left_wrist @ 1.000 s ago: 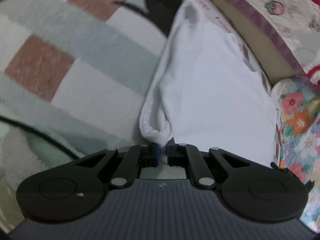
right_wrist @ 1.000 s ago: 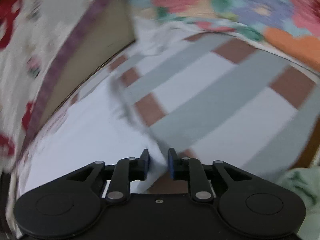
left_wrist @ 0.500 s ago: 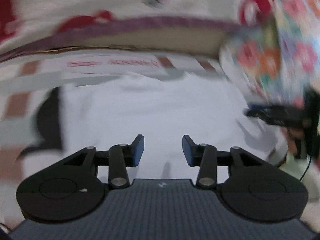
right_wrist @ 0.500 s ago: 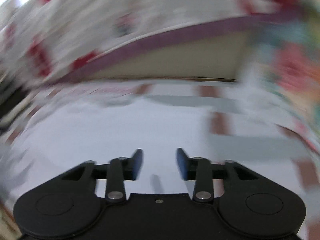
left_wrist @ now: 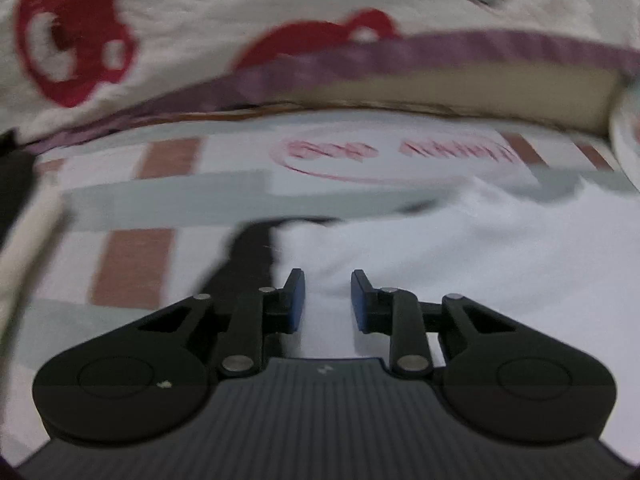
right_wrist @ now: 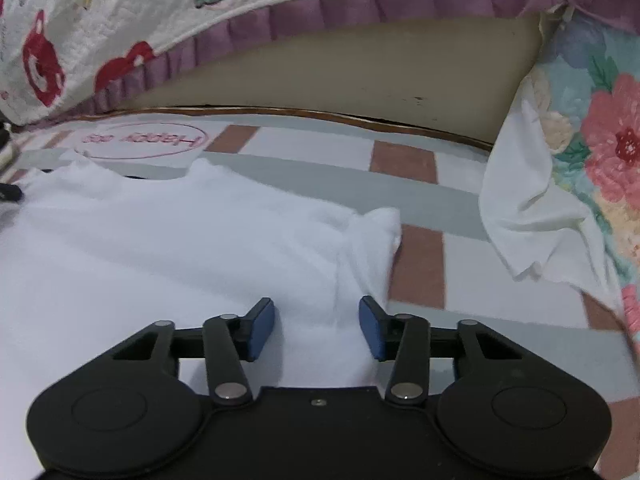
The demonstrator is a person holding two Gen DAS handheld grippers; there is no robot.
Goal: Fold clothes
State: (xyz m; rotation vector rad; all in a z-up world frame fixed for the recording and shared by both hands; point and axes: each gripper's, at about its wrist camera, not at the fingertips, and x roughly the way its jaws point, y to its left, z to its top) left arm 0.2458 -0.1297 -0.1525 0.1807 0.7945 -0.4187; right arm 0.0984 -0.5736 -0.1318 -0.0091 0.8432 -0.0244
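**Grippers free above a white shirt on a checked blanket**

Shirt [right_wrist: 168, 248] lies spread ahead of and beneath both grippers, white, mostly flat, with one sleeve [right_wrist: 372, 236] bunched just ahead and to the right of the right gripper [right_wrist: 317, 328]. That gripper's jaws stand apart with nothing between them but cloth below. The left gripper [left_wrist: 327, 300] is likewise released, jaws parted over the shirt's left edge, where a dark patch [left_wrist: 252, 256] shows just ahead and to the left; whether it is part of the shirt or something under it cannot be told.

Risks from here, as a judgement: the cloth is thin and soft, so a pinch could take both layers or pick up the blanket [right_wrist: 404, 160] with it, dragging the whole piece out of line. The bunched sleeve could fold in crooked if it is not flattened. The left view is blurred, so the edge under that gripper is hard to place, and a grasp there could miss. Whether the shirt lies open for folding or already has a fold in it, the views do not settle.

The surface is a fleecy blanket in white, grey and brown checks, with a pink oval print far ahead. Beyond it a quilt [right_wrist: 120, 12] with red motifs and a purple frill hangs over a beige mattress side [right_wrist: 360, 76]. Far right of the right gripper is a floral cover [right_wrist: 600, 120] with another white cloth [right_wrist: 528, 200] draped on it.
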